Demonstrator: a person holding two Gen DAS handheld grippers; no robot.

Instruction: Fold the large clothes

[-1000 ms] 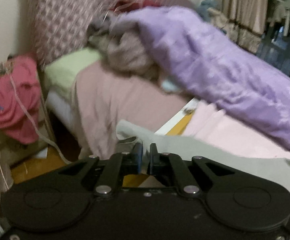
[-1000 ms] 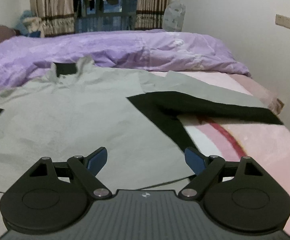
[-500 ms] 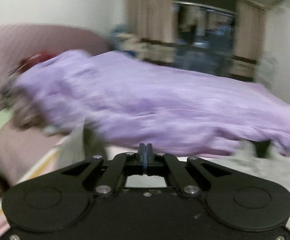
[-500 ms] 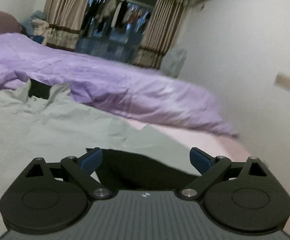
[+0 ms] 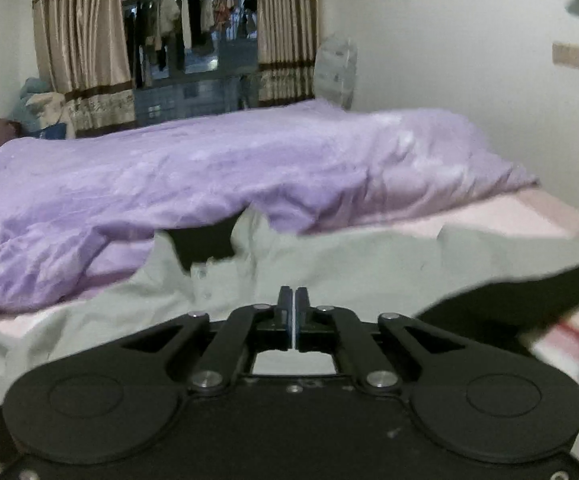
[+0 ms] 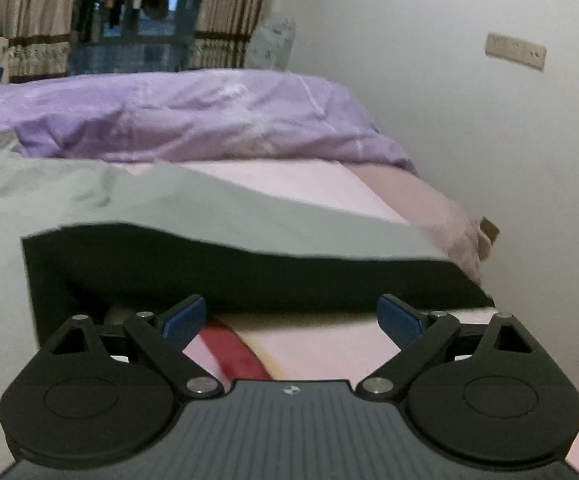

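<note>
Left gripper: fingers pressed together, nothing visibly between them, over the near hem. Right gripper: fingers wide, empty, just short of the black-lined right sleeve. The large grey-green collared cotton shirt lies spread on the pink-sheeted bed, collar far, touching the rumpled purple quilt. Risk: the right fingers may pinch only the top layer, or catch the sheet, skewing the fold.

From my left wrist camera, the grey-green collared shirt with black trim smears at its right sleeve, and the frame cuts it off. The crumpled purple quilt hides the bed's far side.
</note>
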